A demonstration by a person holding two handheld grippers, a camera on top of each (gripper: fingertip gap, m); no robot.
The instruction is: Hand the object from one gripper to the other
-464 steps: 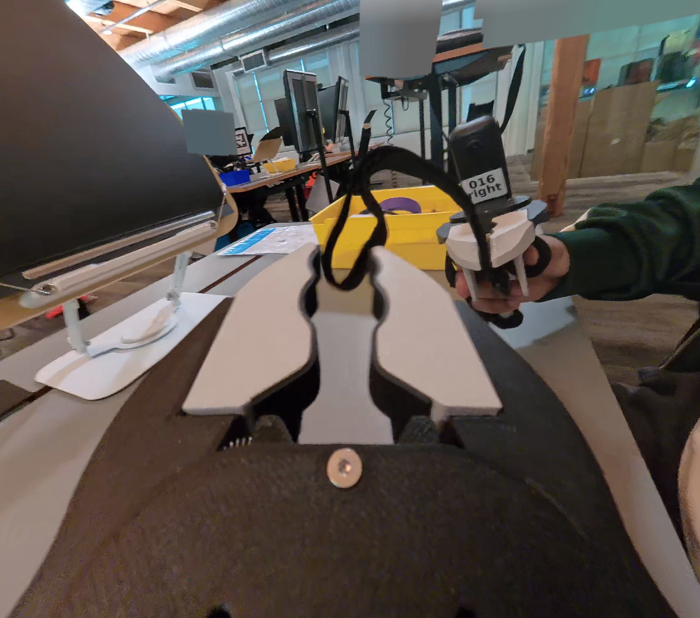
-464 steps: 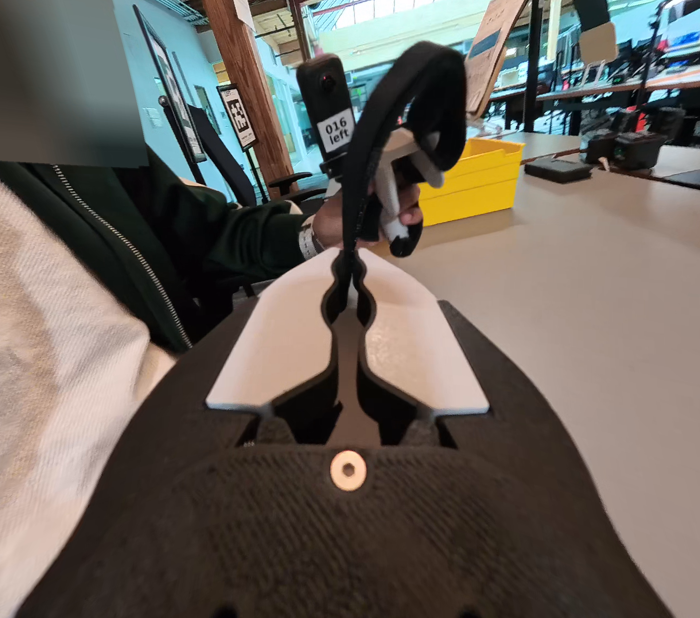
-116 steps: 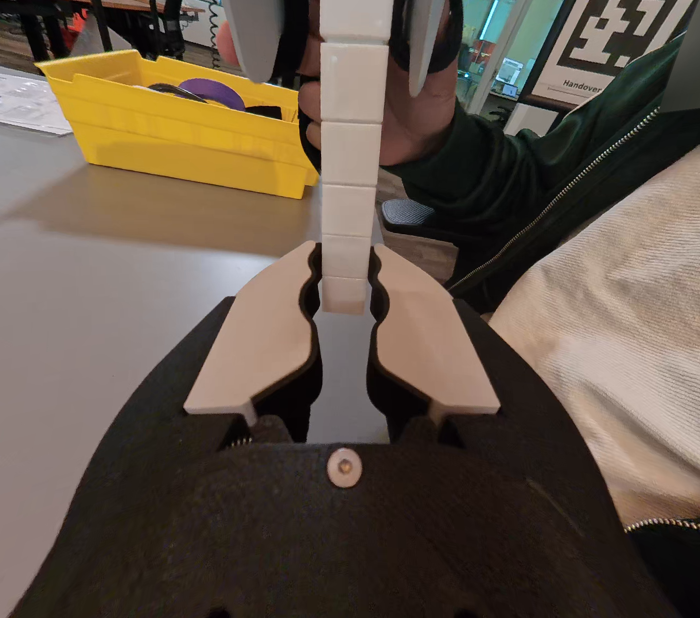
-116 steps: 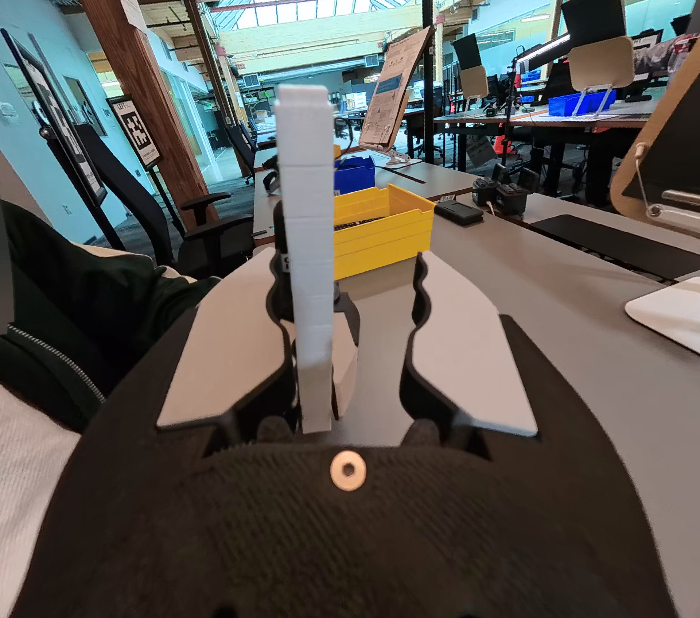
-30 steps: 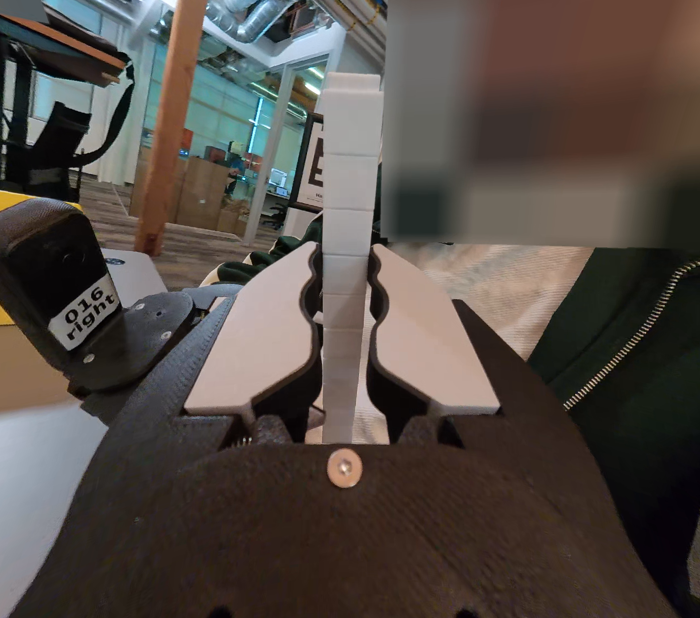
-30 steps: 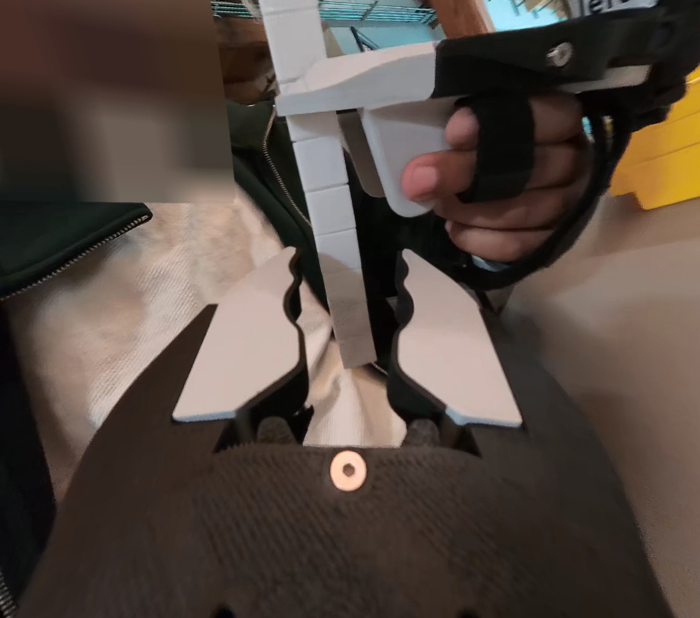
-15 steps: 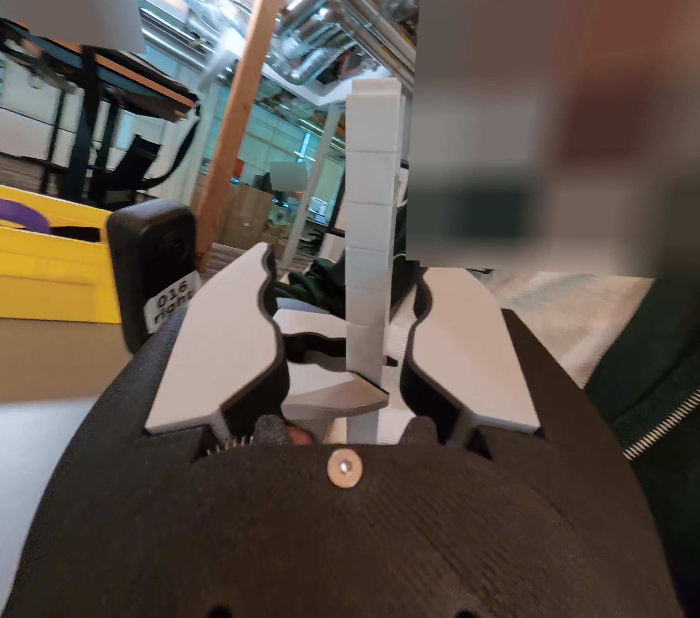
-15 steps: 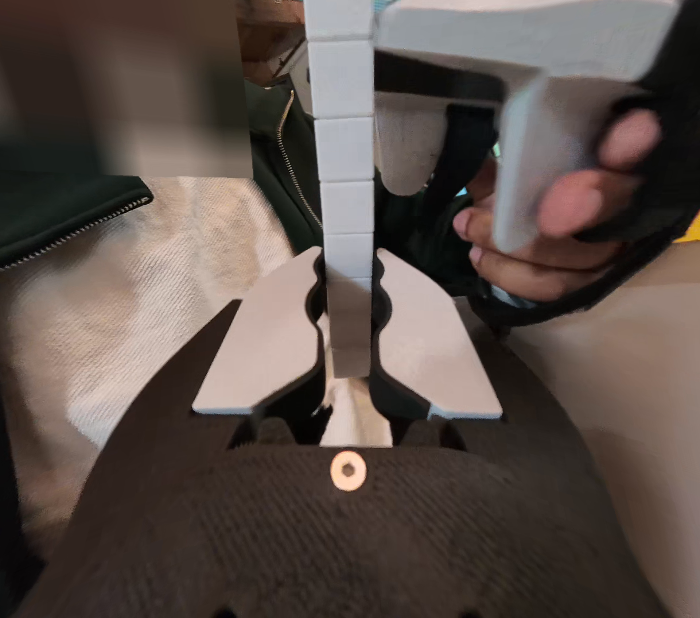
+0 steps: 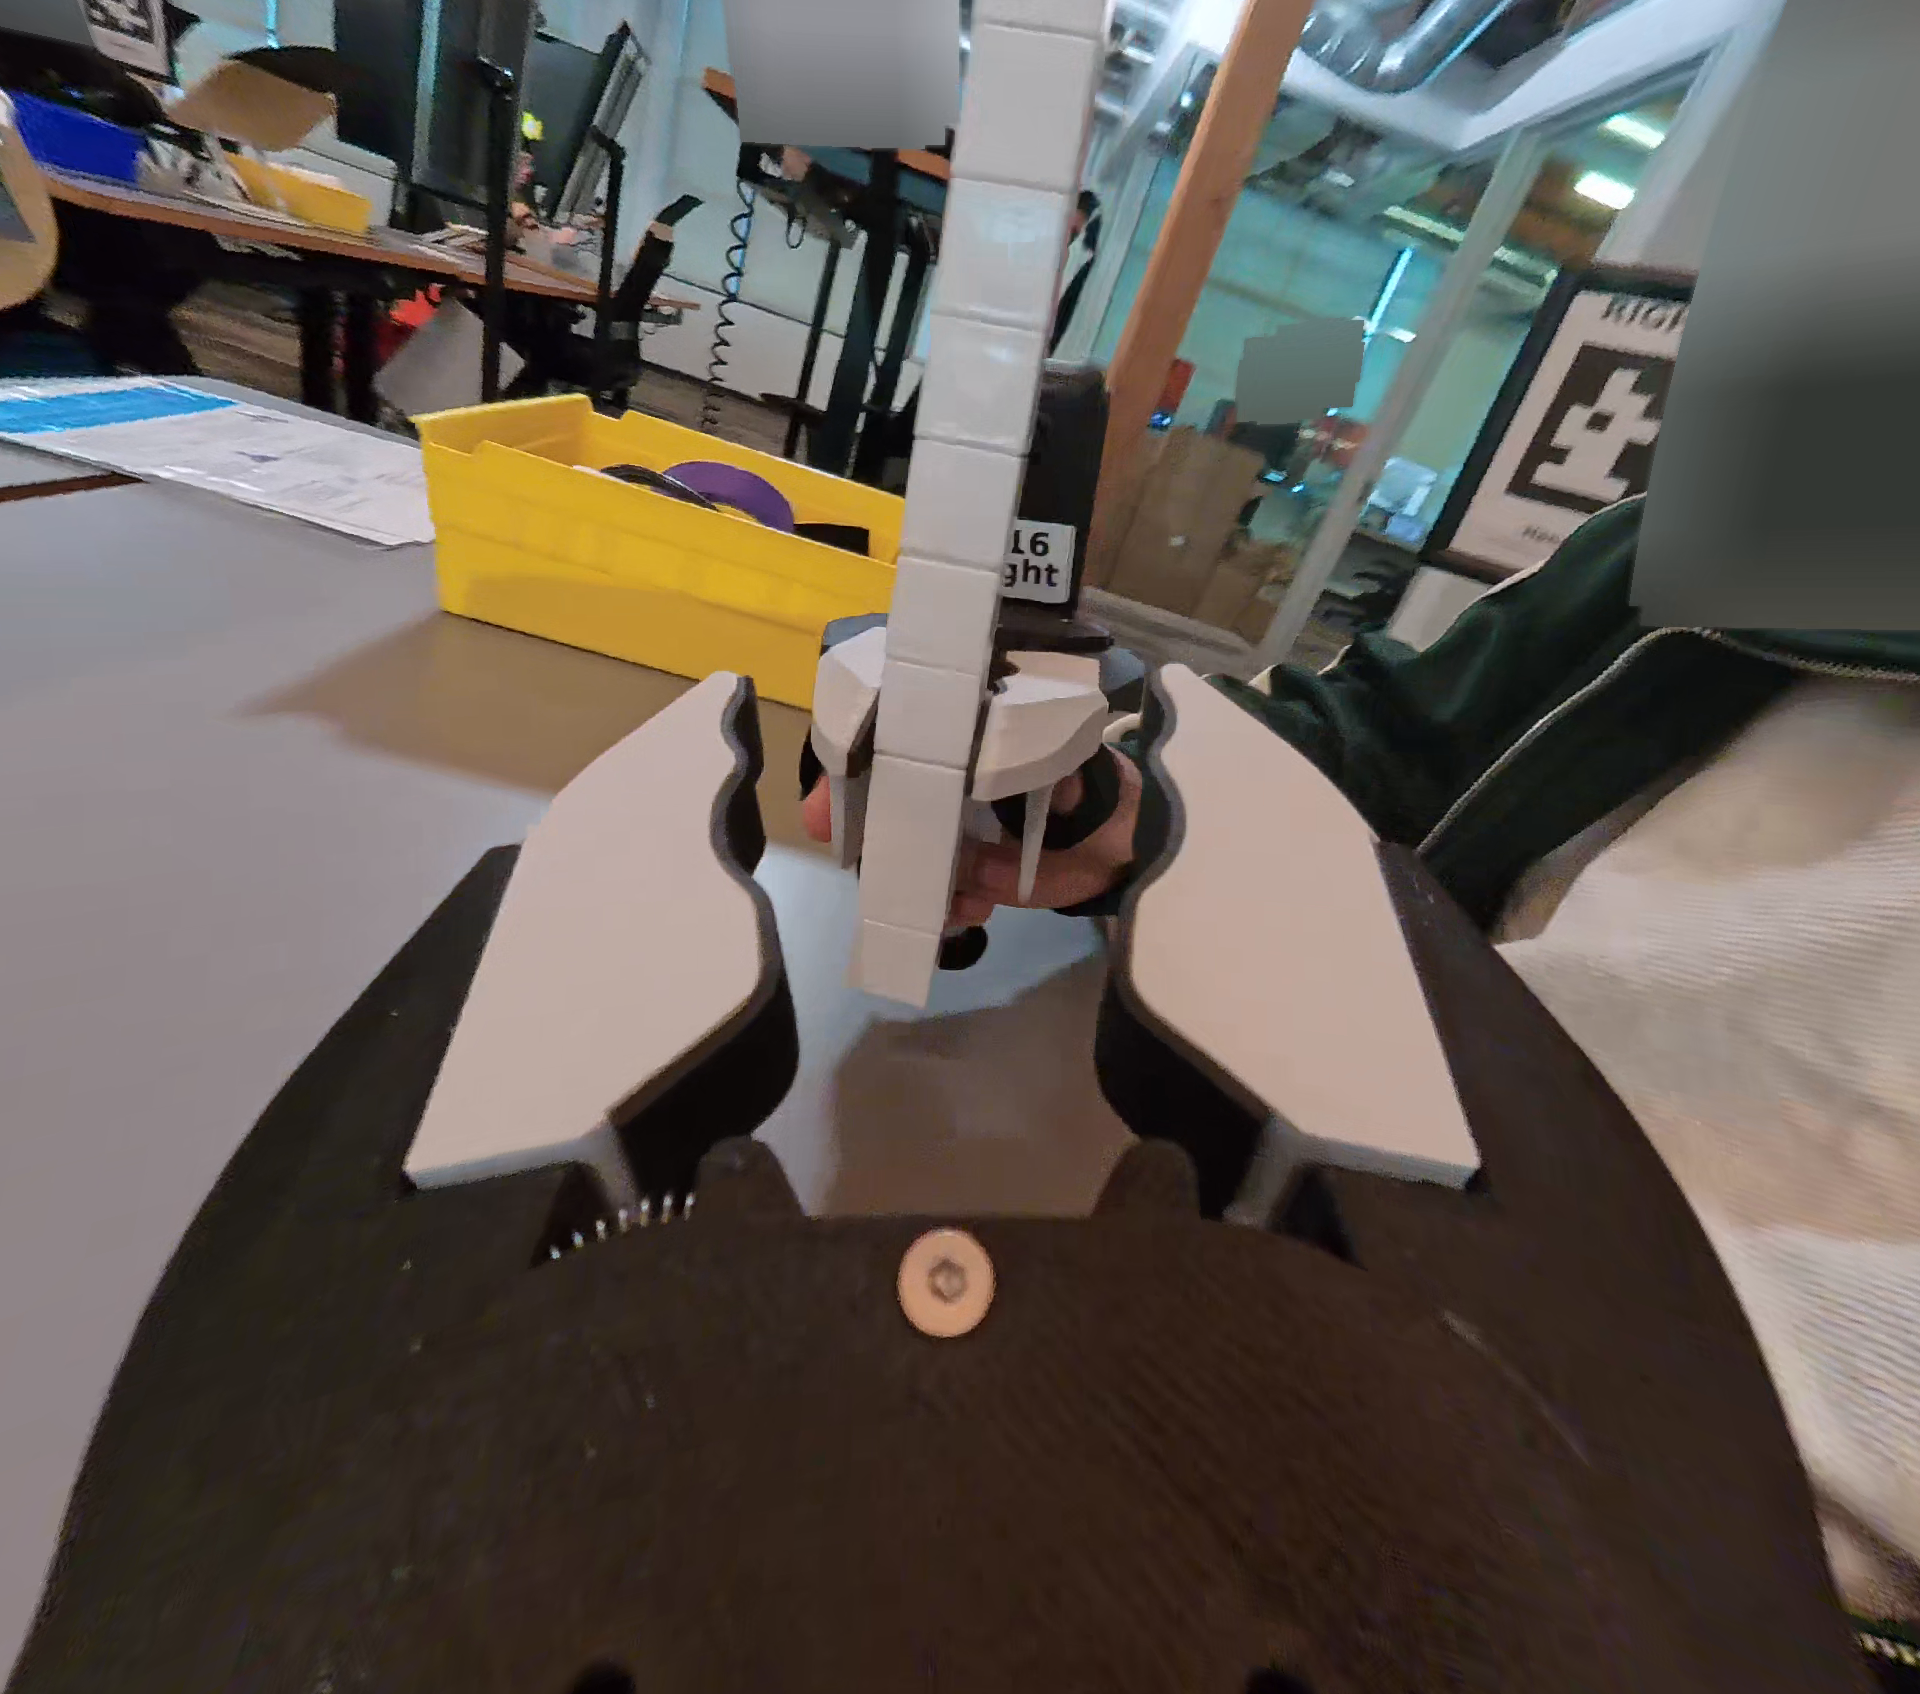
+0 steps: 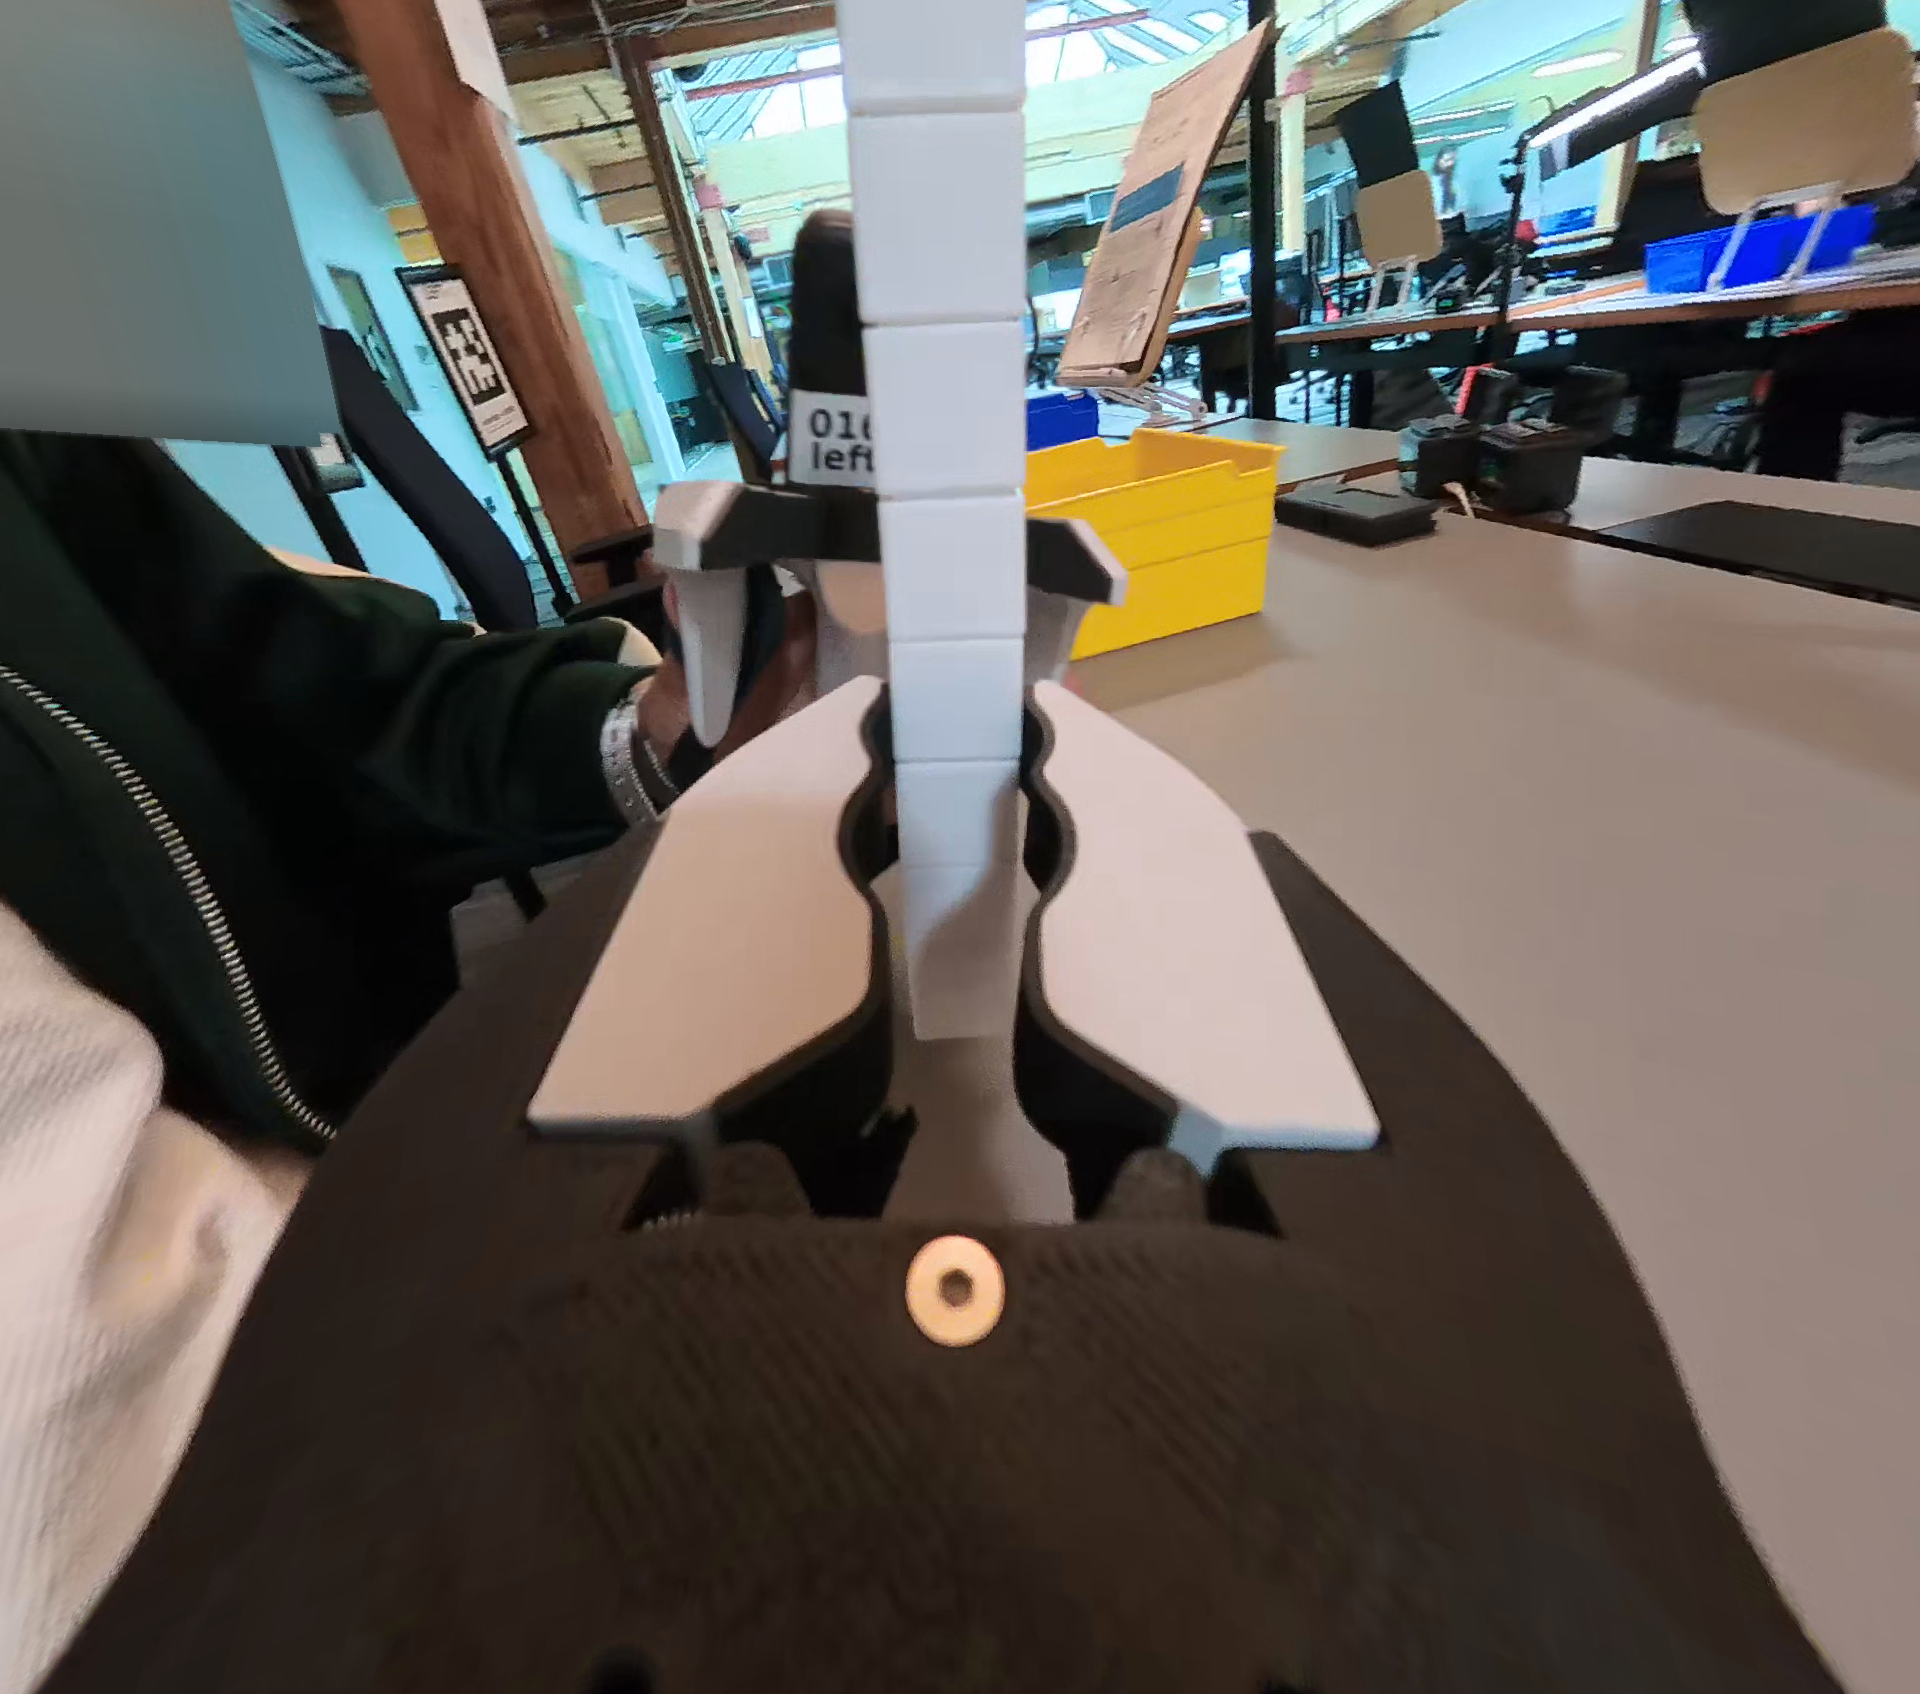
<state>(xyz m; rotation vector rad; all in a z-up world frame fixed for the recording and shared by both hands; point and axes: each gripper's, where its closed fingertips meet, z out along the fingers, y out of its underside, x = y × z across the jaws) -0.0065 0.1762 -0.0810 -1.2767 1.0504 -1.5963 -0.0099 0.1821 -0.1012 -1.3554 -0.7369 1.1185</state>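
Note:
A long white segmented bar stands upright. My right gripper is shut on the bar's lower end. In the left wrist view one of the right gripper's fingers presses the bar from the side. My left gripper is wide open and empty, and sits back from the bar without touching it. In the right wrist view the left gripper shows behind the bar, held in a hand, its jaws apart. Both grippers hover above the grey table.
A yellow bin with a purple item stands on the table behind the grippers; it also shows in the right wrist view. A paper sheet lies far left. Black devices sit far right. The person's green sleeve is close. The tips of both grippers are at nearly the same place.
One second ago my left gripper was shut on the bar and the right was open. The right has closed on the bar; the left has opened and drawn back.

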